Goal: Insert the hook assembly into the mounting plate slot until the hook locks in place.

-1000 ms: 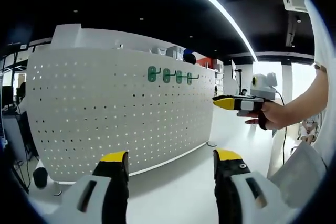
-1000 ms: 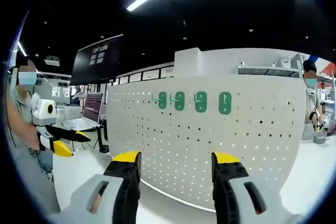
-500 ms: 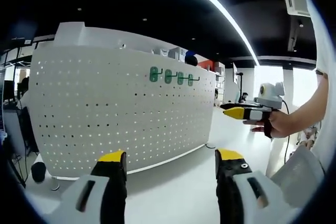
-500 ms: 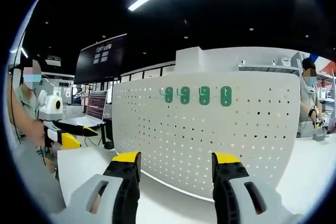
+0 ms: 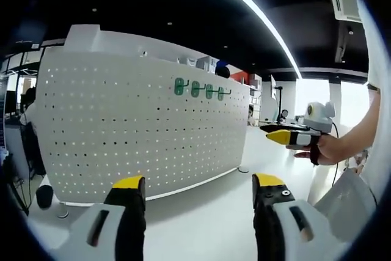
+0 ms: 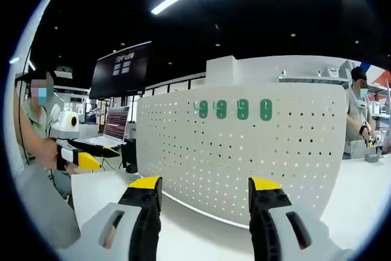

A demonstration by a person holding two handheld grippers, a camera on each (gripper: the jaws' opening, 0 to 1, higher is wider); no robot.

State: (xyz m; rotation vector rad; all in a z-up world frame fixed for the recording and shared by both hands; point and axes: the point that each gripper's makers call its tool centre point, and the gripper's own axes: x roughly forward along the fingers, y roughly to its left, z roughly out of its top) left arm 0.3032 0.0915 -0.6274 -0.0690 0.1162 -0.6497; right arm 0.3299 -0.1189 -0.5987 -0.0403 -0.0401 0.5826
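With both my left gripper [image 5: 194, 189] and right gripper [image 6: 204, 189] spread wide and empty, the four green hooks [image 6: 234, 109] sit high on the white pegboard [image 6: 244, 163], so I should approach squarely, gripping one hook firmly.

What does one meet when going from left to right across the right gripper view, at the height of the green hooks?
Person at the left edge → dark wall screen → white perforated board with four green hooks → second person at the right edge.
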